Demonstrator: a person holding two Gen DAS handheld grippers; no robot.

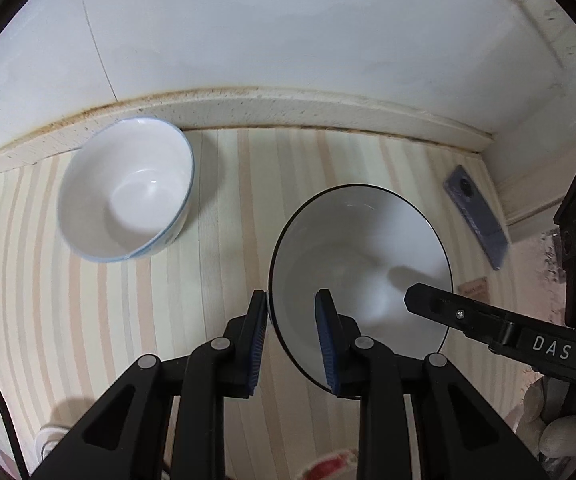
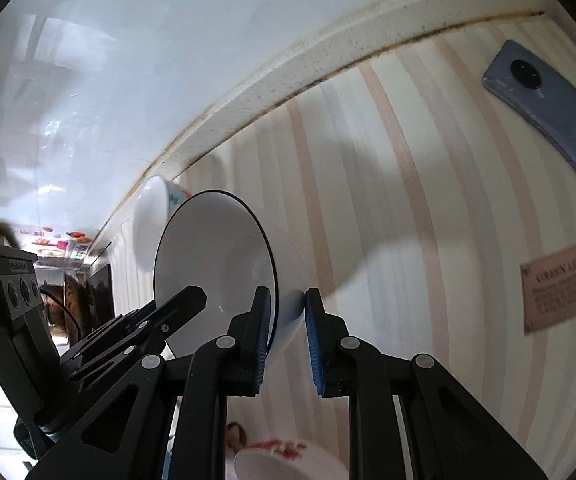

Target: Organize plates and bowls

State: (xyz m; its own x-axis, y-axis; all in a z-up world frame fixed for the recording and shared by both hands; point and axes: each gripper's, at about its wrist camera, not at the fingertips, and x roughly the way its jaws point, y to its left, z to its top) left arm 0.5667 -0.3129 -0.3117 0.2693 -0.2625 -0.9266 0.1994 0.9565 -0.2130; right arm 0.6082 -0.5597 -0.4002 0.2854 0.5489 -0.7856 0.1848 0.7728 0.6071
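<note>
- Left gripper (image 1: 292, 336): black linkage arms, silver pivot pins, ribbed blue pads (image 1: 325, 344) on the finger inner faces.
- Right gripper (image 2: 286, 334): same build, black links, silver pins, blue pads (image 2: 314, 350).
- Right gripper seen from the left wrist at 3 o'clock: white "DAS" lettering, small screw, block with three round holes.

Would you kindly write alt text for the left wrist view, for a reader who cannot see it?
The left gripper straddles the near rim of a black-rimmed white bowl on a striped counter, one finger inside and one outside. The right gripper reaches over the bowl from the right. A blue-rimmed bowl sits back left by the wall, a phone back right.
</note>
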